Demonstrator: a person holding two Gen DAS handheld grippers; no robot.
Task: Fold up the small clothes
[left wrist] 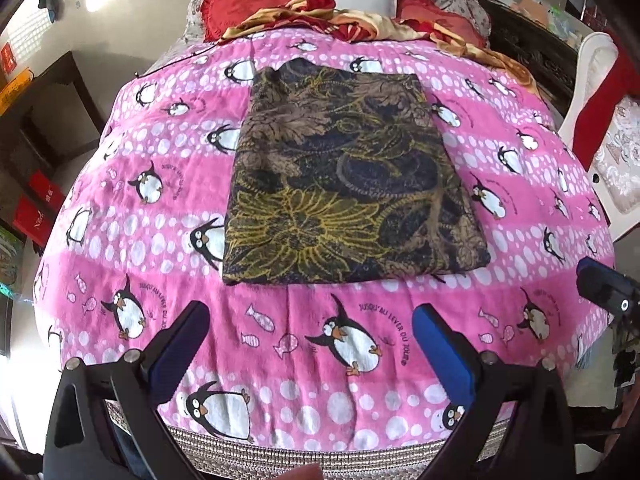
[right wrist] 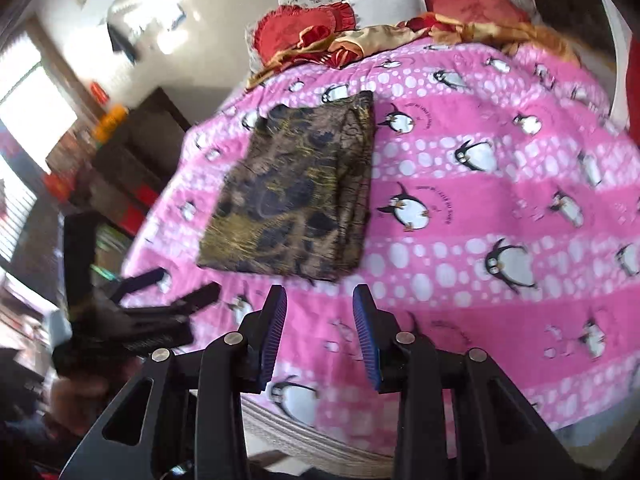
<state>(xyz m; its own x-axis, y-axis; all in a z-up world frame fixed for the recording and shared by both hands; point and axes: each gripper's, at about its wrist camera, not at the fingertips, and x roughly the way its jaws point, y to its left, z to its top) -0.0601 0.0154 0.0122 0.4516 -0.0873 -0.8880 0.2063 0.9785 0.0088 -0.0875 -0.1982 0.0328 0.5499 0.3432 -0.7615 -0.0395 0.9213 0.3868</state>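
A dark garment [left wrist: 344, 176] with a brown and yellow floral print lies folded into a flat rectangle on the pink penguin blanket [left wrist: 160, 184]. My left gripper [left wrist: 310, 314] hovers open over the blanket, just short of the garment's near edge, with nothing between its fingers. In the right wrist view the same folded garment [right wrist: 296, 192] lies ahead and slightly left. My right gripper [right wrist: 320, 304] is narrowly open and empty, a little short of the garment's near right corner. The left gripper [right wrist: 182, 286] shows at the left of that view, and the right gripper's tip at the left wrist view's right edge.
Red cushions [left wrist: 256, 4], a red and gold cloth [left wrist: 320, 16] and floral pillows pile up at the head of the bed. Dark shelves [left wrist: 44, 140] stand to the left. A white chair with a red cloth [left wrist: 600, 80] stands on the right. The blanket's woven border [left wrist: 320, 448] runs along the near edge.
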